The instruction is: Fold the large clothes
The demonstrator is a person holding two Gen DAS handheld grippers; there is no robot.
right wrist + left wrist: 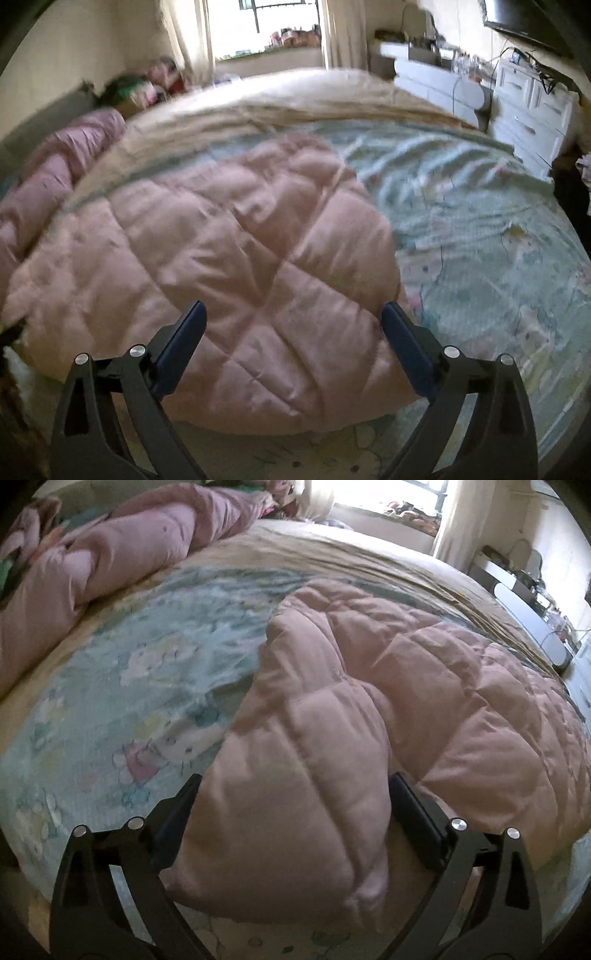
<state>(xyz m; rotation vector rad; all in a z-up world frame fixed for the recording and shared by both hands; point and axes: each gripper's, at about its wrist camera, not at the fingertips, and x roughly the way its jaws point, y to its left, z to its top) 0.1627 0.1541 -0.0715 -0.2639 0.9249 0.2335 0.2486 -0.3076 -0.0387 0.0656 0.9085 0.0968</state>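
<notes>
Both grippers, left gripper (pixel 293 794) and right gripper (pixel 291 321), stand wide open, gripping nothing, though the pink quilted jacket (pixel 221 240) bulges between their fingers on the patterned bedsheet (pixel 498 240). We judge it light, puffy and slippery, so we'd pinch seams or the hem edge.

Bed (pixel 110 709) w/ cartoon-print sheet; pink quilted coat (pixel 424 686) folded on it, pink duvet (pixel 110 554) bunched at far edge.

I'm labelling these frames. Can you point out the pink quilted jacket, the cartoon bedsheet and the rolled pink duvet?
pink quilted jacket (pixel 236 251): right wrist view, quilted middle.
cartoon bedsheet (pixel 147 686): left wrist view, bare printed part.
rolled pink duvet (pixel 110 557): left wrist view, its bulk.
</notes>
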